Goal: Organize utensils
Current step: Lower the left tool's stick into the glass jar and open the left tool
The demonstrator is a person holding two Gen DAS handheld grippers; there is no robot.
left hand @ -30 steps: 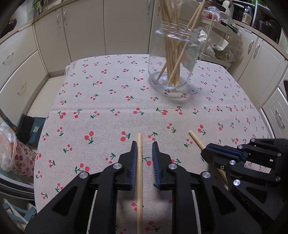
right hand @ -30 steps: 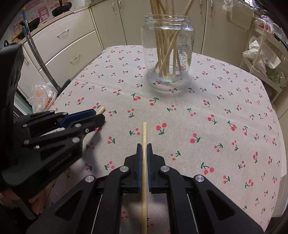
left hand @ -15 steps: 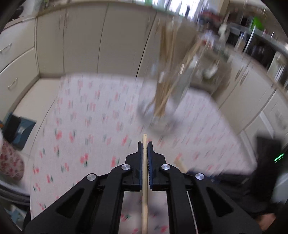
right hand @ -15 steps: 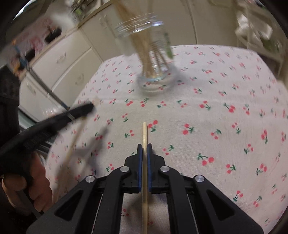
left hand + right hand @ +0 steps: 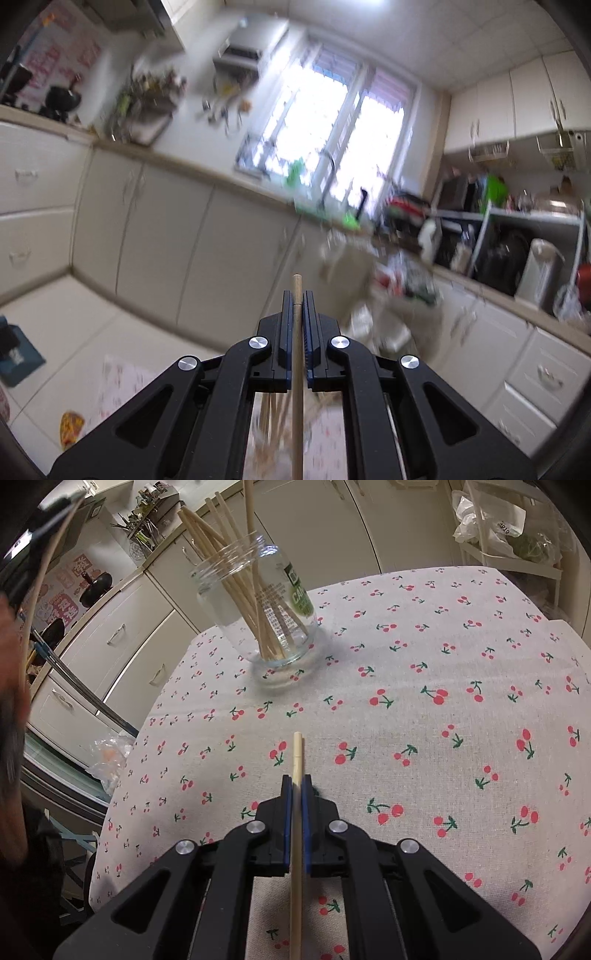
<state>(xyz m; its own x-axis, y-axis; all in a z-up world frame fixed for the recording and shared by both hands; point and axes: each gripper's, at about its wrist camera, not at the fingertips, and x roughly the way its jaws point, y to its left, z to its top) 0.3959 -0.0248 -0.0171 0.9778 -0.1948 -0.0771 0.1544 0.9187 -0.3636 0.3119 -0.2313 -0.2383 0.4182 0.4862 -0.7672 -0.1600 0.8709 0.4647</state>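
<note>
My left gripper [image 5: 296, 299] is shut on a wooden chopstick [image 5: 297, 354] and is tilted up high, facing the kitchen window; the chopsticks in the jar show blurred below its fingers [image 5: 273, 417]. In the right wrist view the left gripper [image 5: 44, 506] is a blur at the top left, its chopstick [image 5: 40, 576] hanging down. My right gripper [image 5: 296, 781] is shut on another chopstick [image 5: 296, 812], low over the cherry tablecloth [image 5: 424, 720]. The glass jar [image 5: 258, 605] with several chopsticks stands ahead to the left.
Cream cabinets [image 5: 155, 243] and a cluttered counter [image 5: 461, 236] ring the table. The table's left edge [image 5: 122, 775] drops to the floor, with a plastic bag [image 5: 110, 753] beside it. A rack with bags [image 5: 495, 520] stands at the back right.
My left gripper closed on its chopstick, lifted it off the table and swung sharply upward above the jar. My right gripper kept its chopstick and shifted slightly, tilting the view.
</note>
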